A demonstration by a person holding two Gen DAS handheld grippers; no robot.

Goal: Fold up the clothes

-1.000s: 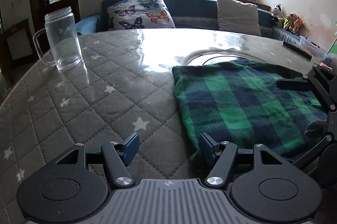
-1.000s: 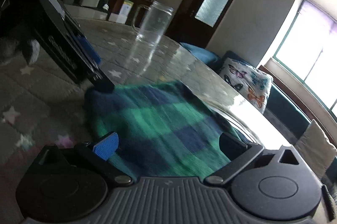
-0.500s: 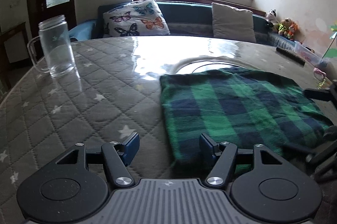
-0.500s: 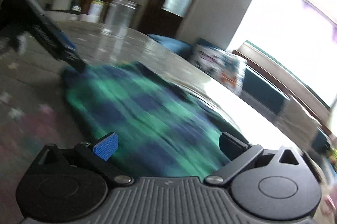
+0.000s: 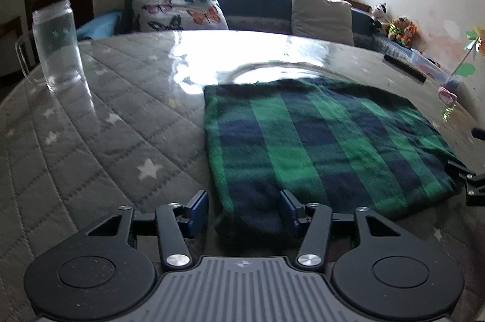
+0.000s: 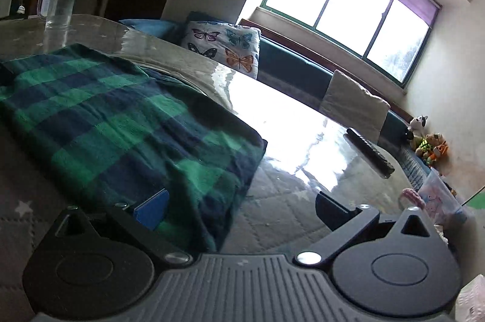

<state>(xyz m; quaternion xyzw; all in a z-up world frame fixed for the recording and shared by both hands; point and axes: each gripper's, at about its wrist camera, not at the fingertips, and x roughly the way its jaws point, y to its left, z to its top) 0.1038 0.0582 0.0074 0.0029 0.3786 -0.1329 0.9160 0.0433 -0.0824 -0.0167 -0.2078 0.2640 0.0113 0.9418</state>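
Observation:
A green and navy plaid cloth [image 5: 321, 140] lies folded flat in a rough square on the grey star-quilted table [image 5: 106, 125]. My left gripper [image 5: 244, 208] is open at the cloth's near left corner, holding nothing. My right gripper [image 6: 242, 210] is open at the cloth's near right corner [image 6: 194, 200], holding nothing. In the left wrist view, the right gripper's tips [image 5: 468, 185] show at the cloth's right edge. The cloth also fills the left of the right wrist view [image 6: 115, 122].
A clear glass mug [image 5: 56, 46] stands at the table's far left. A dark remote [image 6: 369, 151] and a plastic box [image 6: 439, 197] sit at the right side. A sofa with a butterfly cushion [image 5: 178, 7] is behind the table.
Both grippers have pulled back from the cloth. The left gripper has moved away from the right gripper's view. The right gripper has swung right, toward the window. The cloth lies flat and still.

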